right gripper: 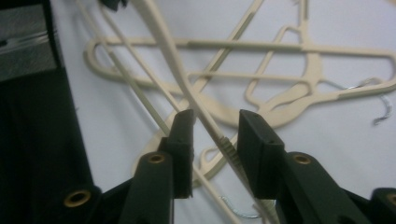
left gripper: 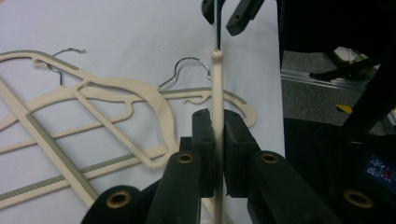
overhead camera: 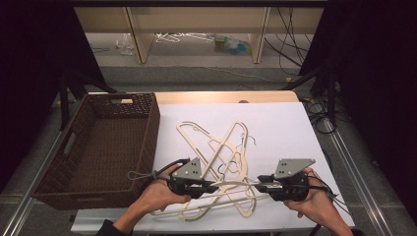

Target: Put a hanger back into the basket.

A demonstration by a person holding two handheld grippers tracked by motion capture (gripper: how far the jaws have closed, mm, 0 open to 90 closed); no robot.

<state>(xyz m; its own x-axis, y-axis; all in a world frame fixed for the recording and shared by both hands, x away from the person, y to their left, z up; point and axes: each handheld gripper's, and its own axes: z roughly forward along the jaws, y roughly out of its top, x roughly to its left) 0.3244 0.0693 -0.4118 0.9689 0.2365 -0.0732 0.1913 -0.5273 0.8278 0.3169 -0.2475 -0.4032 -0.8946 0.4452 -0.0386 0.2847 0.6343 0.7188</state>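
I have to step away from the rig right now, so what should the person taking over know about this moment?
Left gripper: shut on the lifted cream hanger, held edge-on.
Right gripper: jaws apart with a bar of that hanger between them; grip not confirmed.
Hanger pile: tangled on the white sheet, between and beyond the grippers.
Wicker basket: left of the sheet, no hangers inside.
Done: one hanger picked up.
Left: probably free it from the pile and move the hangers to the basket.
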